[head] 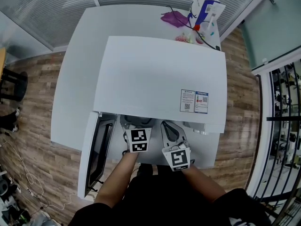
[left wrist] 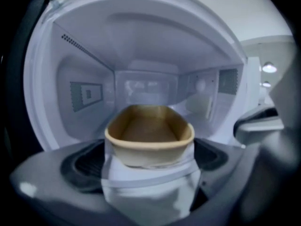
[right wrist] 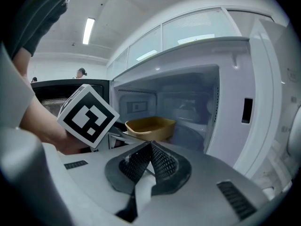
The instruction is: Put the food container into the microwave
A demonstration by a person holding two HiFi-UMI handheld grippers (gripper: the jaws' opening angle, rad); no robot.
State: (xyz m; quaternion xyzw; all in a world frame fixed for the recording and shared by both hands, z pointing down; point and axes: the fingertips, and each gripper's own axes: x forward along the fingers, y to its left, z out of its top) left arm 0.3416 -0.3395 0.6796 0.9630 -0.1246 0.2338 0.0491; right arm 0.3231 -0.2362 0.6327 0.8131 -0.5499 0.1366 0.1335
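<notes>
Two claws sit at the mouth of the white box-shaped microwave [head: 160, 79], which stands on the white counter [head: 75, 79] with its dark-windowed door [head: 96, 149] swung out to the left.

Left claw [head: 136, 122]: its jaws are spread wide and reach into the oven's cavity. The tan, round-cornered rectangular food container [left wrist: 149, 135] lies between them, with one dark meshed pad [left wrist: 84, 163] off to each side of it. The pads do not seem to press on its walls. The container is empty, upright, and just inside the cavity, close to the front opening. Its underside is hidden, so whether it rests on the oven floor cannot be told.

Right claw [right wrist: 151, 147]: its two meshed pads meet with nothing between them. It hangs outside the oven, just beside the left claw's black-and-white marker cube [right wrist: 88, 113], and points towards the opening.

Behind and to both sides of the container the cavity has free room up to the side walls and the back wall. The oven's front edge lies near the counter's near edge. A purple cloth-like item [head: 174, 19] and a white bag with blue print [head: 204, 11] lie well apart at the far corner.
</notes>
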